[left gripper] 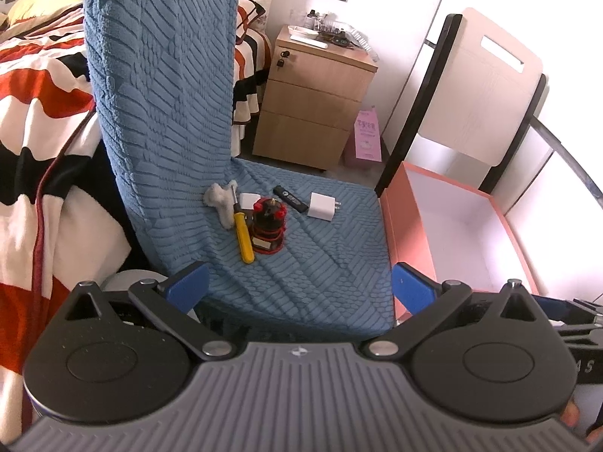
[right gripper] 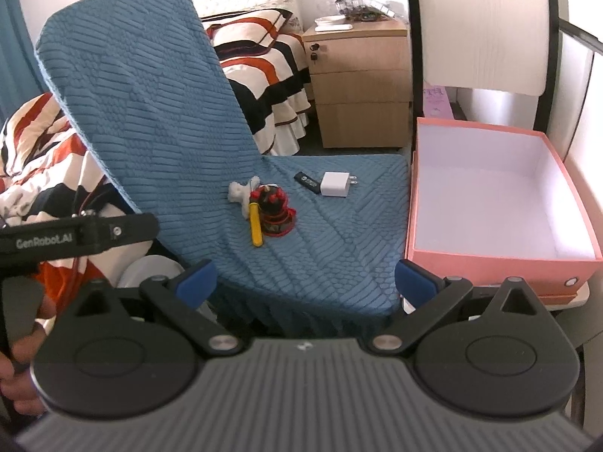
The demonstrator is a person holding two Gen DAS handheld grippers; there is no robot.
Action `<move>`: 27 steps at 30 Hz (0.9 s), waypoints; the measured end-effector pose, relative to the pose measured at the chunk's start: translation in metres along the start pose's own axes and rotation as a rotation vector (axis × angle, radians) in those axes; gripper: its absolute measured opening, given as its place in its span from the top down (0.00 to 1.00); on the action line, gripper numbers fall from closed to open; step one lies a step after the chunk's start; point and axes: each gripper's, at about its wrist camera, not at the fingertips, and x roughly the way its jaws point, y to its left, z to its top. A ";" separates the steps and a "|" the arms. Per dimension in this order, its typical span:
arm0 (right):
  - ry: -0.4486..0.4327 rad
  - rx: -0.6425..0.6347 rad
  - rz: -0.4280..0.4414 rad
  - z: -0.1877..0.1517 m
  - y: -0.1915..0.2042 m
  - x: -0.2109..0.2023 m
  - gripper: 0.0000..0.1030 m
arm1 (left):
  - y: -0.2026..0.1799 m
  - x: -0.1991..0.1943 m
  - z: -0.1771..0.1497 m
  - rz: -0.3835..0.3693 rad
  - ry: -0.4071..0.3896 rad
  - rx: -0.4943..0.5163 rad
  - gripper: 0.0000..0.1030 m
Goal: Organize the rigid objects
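On the blue-covered chair seat [left gripper: 320, 263] lie a yellow-handled screwdriver [left gripper: 244, 239], a red and black round toy [left gripper: 268, 226], a white charger plug [left gripper: 322, 206], a black USB stick [left gripper: 291, 199], a second small white block [left gripper: 247, 200] and a white fluffy piece [left gripper: 222, 201]. The right wrist view shows the same screwdriver [right gripper: 256, 226], toy [right gripper: 277, 213], charger [right gripper: 335, 184] and stick [right gripper: 307, 182]. An open pink box [right gripper: 490, 256] with nothing visible inside stands right of the seat. My left gripper [left gripper: 299, 288] and right gripper [right gripper: 305, 282] are both open and empty, short of the seat's front edge.
A wooden drawer cabinet [left gripper: 312, 94] stands behind the chair, with small items on top. A striped bed [left gripper: 34, 113] lies to the left. A white chair back [left gripper: 486, 75] rises behind the pink box [left gripper: 452, 226]. The left gripper's body [right gripper: 75, 237] shows at the left.
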 end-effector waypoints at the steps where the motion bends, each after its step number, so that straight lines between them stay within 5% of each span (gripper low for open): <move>1: 0.005 0.004 -0.009 0.000 0.000 0.001 0.00 | 0.001 0.001 0.000 -0.008 0.004 -0.004 0.00; 27: 0.077 0.005 0.031 -0.008 -0.001 0.005 0.03 | 0.000 -0.001 -0.008 0.011 0.005 0.023 0.00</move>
